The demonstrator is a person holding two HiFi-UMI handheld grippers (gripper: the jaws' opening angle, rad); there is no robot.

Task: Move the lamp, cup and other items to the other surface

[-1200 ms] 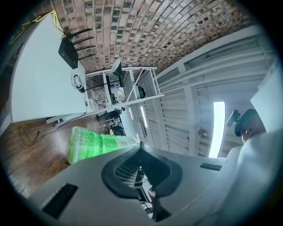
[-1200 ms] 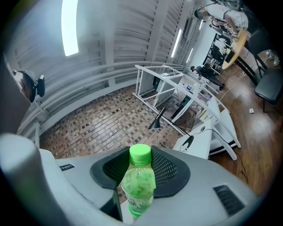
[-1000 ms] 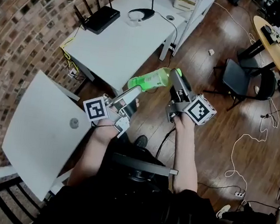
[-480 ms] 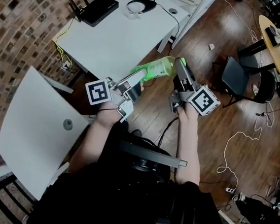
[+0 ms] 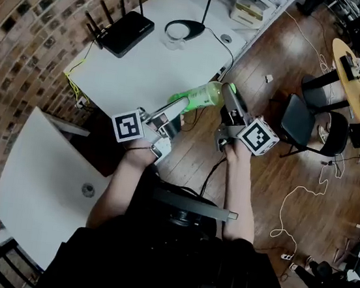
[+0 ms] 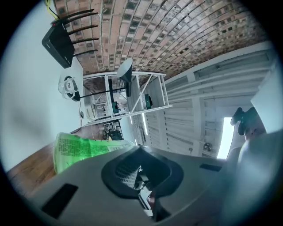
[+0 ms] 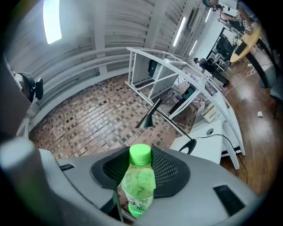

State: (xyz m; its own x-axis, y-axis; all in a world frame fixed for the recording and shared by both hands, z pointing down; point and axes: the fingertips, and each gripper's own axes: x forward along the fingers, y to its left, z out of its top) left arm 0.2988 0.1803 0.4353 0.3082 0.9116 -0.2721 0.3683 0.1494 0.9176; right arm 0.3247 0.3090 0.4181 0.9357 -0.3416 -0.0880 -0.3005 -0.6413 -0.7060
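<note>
A green bottle (image 5: 198, 97) with a green cap lies level in the air at the near corner of the white table (image 5: 138, 62). My right gripper (image 5: 229, 102) is shut on its neck end; in the right gripper view the bottle (image 7: 138, 185) stands between the jaws of the right gripper (image 7: 141, 176). My left gripper (image 5: 173, 110) reaches its other end, and its grip is hidden. The left gripper view shows the bottle's label (image 6: 84, 150) beyond one jaw. A black lamp base (image 5: 185, 27) and a glass cup (image 5: 174, 35) stand at the table's far end.
A black router (image 5: 126, 24) with antennas sits by the brick wall. A second white surface (image 5: 37, 180) with a small grey disc (image 5: 88, 190) lies at lower left. A white shelf unit (image 5: 256, 12) stands behind the table, and a dark chair (image 5: 308, 117) and cables are on the wood floor at right.
Both grippers have carried the green bottle together toward the white table with the lamp. The second white surface has slid further back to the lower left of the view.
</note>
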